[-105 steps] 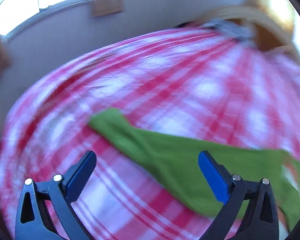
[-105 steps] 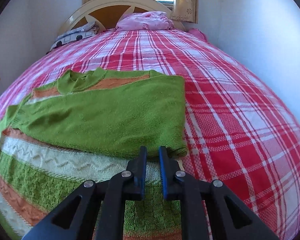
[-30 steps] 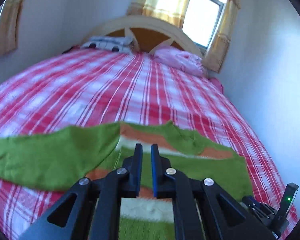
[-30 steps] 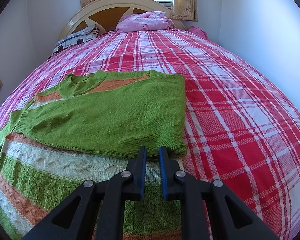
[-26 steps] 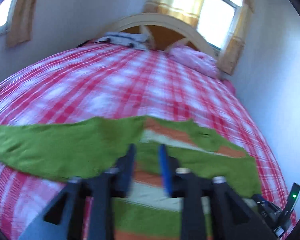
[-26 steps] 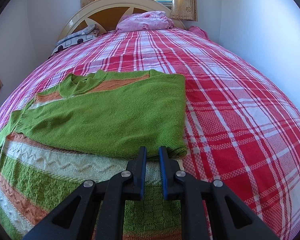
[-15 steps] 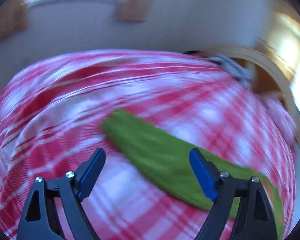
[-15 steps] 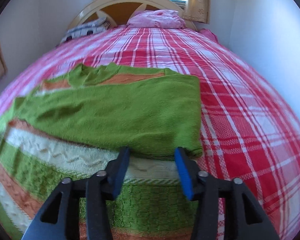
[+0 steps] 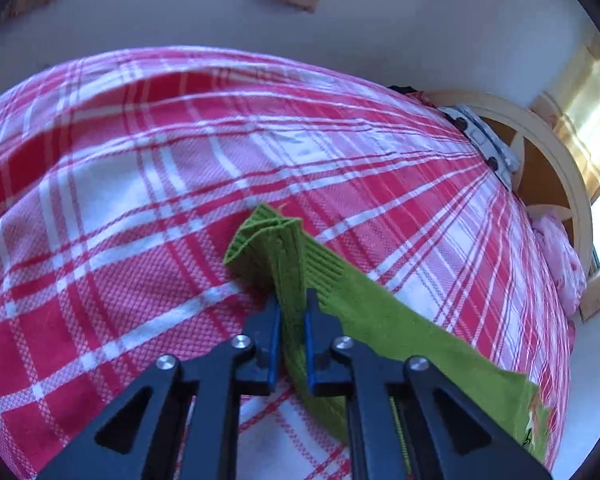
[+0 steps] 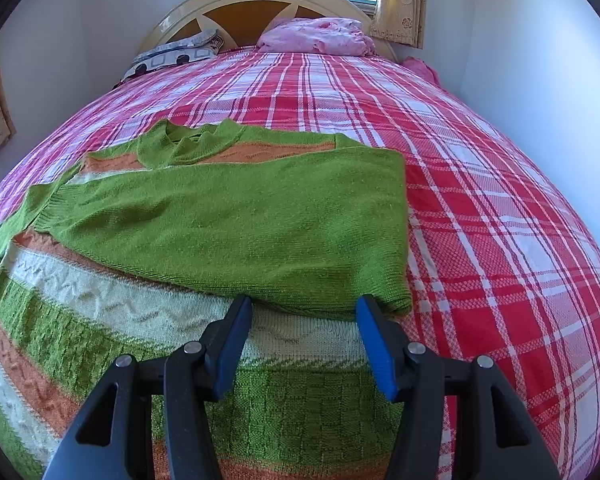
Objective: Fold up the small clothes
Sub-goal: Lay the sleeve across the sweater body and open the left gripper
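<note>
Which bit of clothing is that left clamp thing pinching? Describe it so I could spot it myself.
On the red-and-white checked bedspread lies a striped sweater. The left gripper pinches its outstretched sleeve near the ribbed cuff, plain green, unlike the striped body.

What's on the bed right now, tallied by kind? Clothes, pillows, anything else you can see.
Sweaters: 1, the green striped sweater, one sleeve pinched in the left gripper
Pillows: 2, pink pillow and patterned pillow
Bedspreads: 1, red plaid bedspread
Total: 4
The right gripper is open, holding nothing.
</note>
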### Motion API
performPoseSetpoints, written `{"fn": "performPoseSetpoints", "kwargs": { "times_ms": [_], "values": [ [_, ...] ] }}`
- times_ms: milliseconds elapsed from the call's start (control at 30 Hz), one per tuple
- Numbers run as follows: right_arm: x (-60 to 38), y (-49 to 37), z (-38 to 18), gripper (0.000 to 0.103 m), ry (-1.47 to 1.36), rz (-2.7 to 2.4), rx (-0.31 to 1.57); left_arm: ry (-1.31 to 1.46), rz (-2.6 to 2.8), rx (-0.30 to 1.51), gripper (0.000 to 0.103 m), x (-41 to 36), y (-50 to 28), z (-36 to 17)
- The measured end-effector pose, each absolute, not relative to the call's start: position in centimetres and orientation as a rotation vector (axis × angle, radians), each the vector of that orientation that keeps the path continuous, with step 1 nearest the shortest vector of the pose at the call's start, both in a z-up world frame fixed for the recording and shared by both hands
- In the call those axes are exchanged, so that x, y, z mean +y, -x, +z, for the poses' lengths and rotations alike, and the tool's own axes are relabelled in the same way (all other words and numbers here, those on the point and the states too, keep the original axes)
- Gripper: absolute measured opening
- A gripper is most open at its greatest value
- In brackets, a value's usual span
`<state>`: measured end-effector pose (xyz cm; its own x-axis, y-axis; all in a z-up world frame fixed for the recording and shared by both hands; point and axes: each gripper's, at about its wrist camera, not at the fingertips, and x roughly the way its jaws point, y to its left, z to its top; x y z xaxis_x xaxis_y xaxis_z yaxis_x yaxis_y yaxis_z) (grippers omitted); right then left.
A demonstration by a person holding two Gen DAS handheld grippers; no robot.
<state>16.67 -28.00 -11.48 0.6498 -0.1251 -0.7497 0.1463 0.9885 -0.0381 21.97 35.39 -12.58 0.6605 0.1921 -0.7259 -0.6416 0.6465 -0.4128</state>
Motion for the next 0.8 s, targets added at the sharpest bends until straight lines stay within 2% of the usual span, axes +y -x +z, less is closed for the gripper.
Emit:
{"fn": "performPoseSetpoints", "kwargs": {
  "times_ms": [200,467,633,800],
  "values": [
    [-27.9,-16.6,-11.4,0.056,-0.036,-0.150,0.847,0.595,0.450,0.593,0.008,32.6,-22.2,-8.6],
    [-28.1,-16.6,-11.4,0.056,-0.037,-0.149,0.847,0.252,0.154,0.480,0.008,15.8,-23.7,-2.0],
    [-28.1,-16.6,-11.5,0.057,-0.038,-0.148,0.847,0.127,-0.037,0.485,0.008,4.9,-24.1,-1.7],
    [-28.1,-16.7,-11.4,0.057,-0.043,-0.146,0.845,0.047,-0.135,0.585,0.008,-2.9,-25.3,-4.5]
  ]
}}
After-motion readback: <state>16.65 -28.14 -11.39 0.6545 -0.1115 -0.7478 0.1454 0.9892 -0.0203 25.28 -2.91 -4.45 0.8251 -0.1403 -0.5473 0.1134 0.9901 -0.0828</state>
